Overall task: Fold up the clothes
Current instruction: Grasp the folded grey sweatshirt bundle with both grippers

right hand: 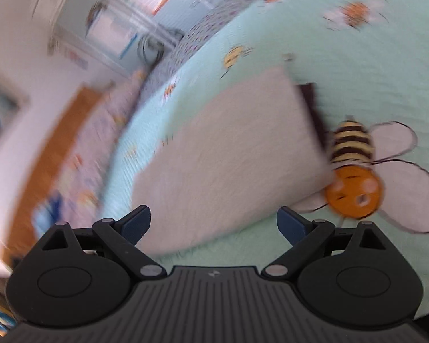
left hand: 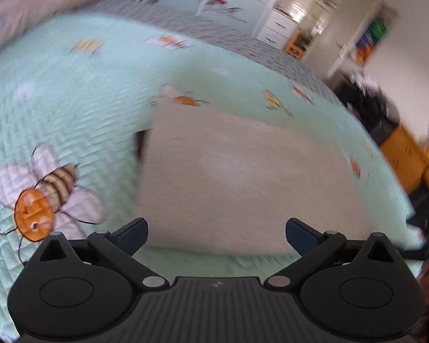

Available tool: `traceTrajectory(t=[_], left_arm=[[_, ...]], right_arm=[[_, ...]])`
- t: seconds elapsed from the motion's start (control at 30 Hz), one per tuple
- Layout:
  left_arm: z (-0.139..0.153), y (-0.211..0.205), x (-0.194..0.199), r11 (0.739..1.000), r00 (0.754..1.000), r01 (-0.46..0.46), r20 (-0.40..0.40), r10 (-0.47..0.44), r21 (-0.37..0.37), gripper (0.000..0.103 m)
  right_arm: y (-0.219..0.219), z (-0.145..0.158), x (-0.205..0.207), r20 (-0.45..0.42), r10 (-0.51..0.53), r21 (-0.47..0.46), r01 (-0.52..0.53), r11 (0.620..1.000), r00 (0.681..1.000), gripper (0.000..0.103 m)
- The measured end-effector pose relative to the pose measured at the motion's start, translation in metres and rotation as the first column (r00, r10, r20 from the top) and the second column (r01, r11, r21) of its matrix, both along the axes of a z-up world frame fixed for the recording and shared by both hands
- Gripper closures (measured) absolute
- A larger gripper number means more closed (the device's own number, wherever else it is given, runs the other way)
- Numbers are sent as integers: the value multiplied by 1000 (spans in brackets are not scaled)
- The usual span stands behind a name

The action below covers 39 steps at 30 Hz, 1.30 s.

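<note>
A pale grey-white garment [left hand: 237, 177] lies flat as a neat rectangle on a mint green quilt [left hand: 80, 100] printed with bees. A dark strip [left hand: 141, 145] shows at its left edge. My left gripper [left hand: 216, 235] hovers just before its near edge, open, nothing between the fingers. In the right wrist view the same garment [right hand: 231, 154] runs diagonally, with the dark strip [right hand: 311, 105] along its right side. My right gripper [right hand: 214, 223] is open over its near corner and holds nothing. Both views are motion-blurred.
A large embroidered bee [left hand: 43, 194] sits left of the garment; it appears as a bee [right hand: 354, 171] on the right in the other view. The bed edge drops to an orange wooden frame [left hand: 414, 160]. White drawers [left hand: 280, 25] and a dark pile [left hand: 371, 105] stand beyond.
</note>
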<state>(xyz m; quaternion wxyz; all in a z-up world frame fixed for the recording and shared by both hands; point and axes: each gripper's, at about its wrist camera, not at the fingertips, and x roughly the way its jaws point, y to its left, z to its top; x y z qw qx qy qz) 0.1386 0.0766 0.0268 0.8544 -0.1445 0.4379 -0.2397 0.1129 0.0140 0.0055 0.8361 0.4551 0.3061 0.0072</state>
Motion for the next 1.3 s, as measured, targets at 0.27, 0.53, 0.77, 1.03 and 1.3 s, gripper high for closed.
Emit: traceTrajectory(t=[0.27, 0.53, 0.77, 1.03, 1.3], left_arm=[[-66, 70, 87, 981, 970, -117, -230, 80, -155, 1], [-107, 13, 144, 965, 940, 6, -327, -94, -260, 1], [-117, -43, 184, 953, 906, 113, -364, -214, -280, 1], [-129, -73, 193, 933, 899, 137, -354, -258, -333, 1], [-112, -84, 183, 956, 921, 117, -331, -207, -270, 38]], right_arm=[[-117, -51, -7, 28, -78, 227, 70, 971, 997, 8], [-149, -75, 35, -26, -2, 286, 10, 958, 1000, 6], [-134, -69, 96, -113, 142, 231, -113, 966, 983, 0], [-115, -65, 151, -127, 226, 259, -187, 947, 966, 0], [-69, -63, 182, -142, 287, 129, -270, 954, 947, 70]])
